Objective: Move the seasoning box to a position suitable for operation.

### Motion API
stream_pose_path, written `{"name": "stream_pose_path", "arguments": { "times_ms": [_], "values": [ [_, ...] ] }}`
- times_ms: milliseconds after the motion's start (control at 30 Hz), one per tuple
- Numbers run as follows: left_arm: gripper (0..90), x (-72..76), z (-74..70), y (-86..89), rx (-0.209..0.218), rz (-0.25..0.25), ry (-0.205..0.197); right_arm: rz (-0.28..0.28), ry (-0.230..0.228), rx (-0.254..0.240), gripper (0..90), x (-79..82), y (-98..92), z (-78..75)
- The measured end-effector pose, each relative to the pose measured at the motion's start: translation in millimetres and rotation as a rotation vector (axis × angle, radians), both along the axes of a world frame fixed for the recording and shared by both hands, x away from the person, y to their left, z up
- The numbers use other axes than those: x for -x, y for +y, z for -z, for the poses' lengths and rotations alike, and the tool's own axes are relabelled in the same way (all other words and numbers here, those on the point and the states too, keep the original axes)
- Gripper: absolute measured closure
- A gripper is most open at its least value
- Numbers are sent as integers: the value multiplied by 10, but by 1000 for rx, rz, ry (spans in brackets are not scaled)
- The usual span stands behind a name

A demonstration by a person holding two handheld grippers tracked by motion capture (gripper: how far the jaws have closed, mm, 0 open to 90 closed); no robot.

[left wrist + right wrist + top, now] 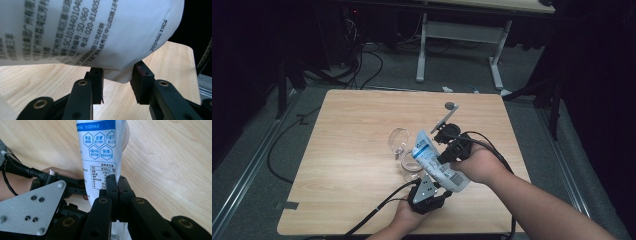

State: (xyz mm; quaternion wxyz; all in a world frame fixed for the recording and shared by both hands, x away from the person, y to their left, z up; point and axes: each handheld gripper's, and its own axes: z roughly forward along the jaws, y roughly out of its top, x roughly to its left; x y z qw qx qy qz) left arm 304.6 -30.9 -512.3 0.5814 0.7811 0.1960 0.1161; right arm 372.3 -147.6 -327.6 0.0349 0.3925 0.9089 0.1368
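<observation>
A white bag with blue print [434, 160] hangs tilted over the table's near middle, its top corner toward a clear stemmed glass [401, 142] just to its left. My right gripper [444, 159] is shut on the bag's side edge; in the right gripper view the jaws of this gripper [117, 185] pinch the thin film of the bag [100, 152]. From the near side my left gripper [438, 189] reaches up to the bag's bottom. In the left gripper view both pads of this gripper [117, 82] press on the bottom corner of the bag [100, 32].
The wooden table [352, 115] has bare surface to the left and at the back. A small round grey thing [451, 105] lies near the far edge. Beyond the table are white desk legs [421, 50] and cables on the floor [357, 65].
</observation>
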Motion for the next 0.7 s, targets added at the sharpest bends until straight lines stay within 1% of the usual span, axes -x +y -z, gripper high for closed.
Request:
{"name": "stream_pose_path", "arguments": {
  "times_ms": [100,167,233,267,300,400,433,467,500,533,633,667,700],
  "values": [
    [657,-59,-9,8,10,9,12,13,2,4,899,-52,37,7],
    [659,-82,-18,7,17,12,15,-4,-6,1,899,-100,55,17],
    [660,-105,-23,4,24,16,21,11,0,4,900,-107,75,14],
    [660,-119,-24,1,27,17,26,1,-6,2,899,-120,73,15],
    [660,-127,-23,-2,26,17,25,13,-3,3,899,-119,78,11],
    [660,-138,-22,-20,24,18,30,14,-9,5,899,-128,60,13],
    [658,-135,-22,-27,22,18,28,36,2,6,900,-116,67,10],
    [657,-134,-21,-31,22,19,29,18,-8,8,900,-126,52,15],
    [657,-134,-18,-35,21,18,30,23,-10,7,900,-127,47,17],
    [655,-132,-16,-37,17,14,29,31,-8,7,900,-125,46,18],
    [632,-123,-6,-54,6,-6,26,29,-15,5,900,-129,32,16],
    [617,-119,-2,-59,1,-12,24,63,-5,5,900,-114,43,8],
    [601,-117,0,-60,-4,-17,22,56,-8,5,900,-118,38,7]
  ]
}}
